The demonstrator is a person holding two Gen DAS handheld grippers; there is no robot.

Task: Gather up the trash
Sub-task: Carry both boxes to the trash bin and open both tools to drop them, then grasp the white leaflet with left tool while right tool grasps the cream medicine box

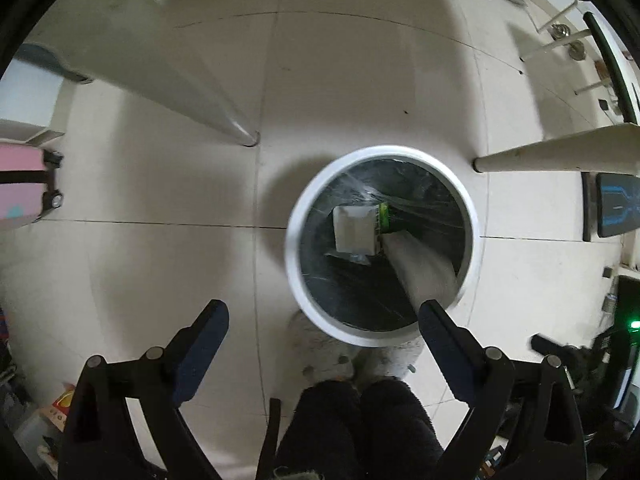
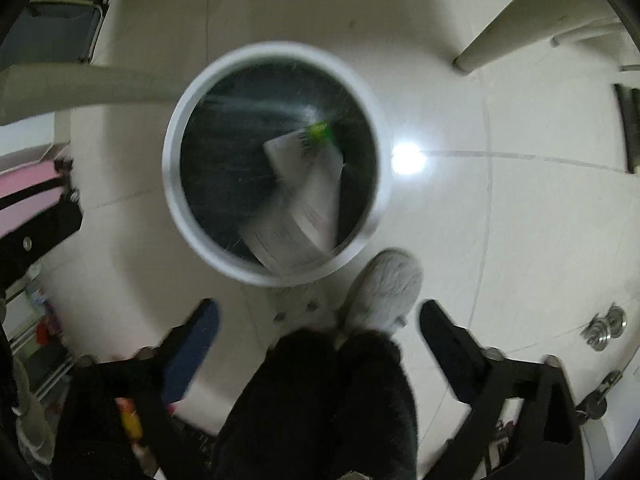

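Floor-standing bin [image 1: 294,240] holds blurred, probably paper trash [image 1: 354,230] beyond open left gripper [image 1: 324,312].

Left gripper [image 1: 323,316], right gripper [image 2: 319,316]: jaws spread wide, empty, pointing downward.

The left gripper [image 1: 324,314] and right gripper [image 2: 320,314] are black with dark blue fingers [image 1: 202,350] and round silver screws [image 1: 493,354]. Fuzzy black trousers [image 1: 356,428], fluffy grey slippers [image 2: 386,286].
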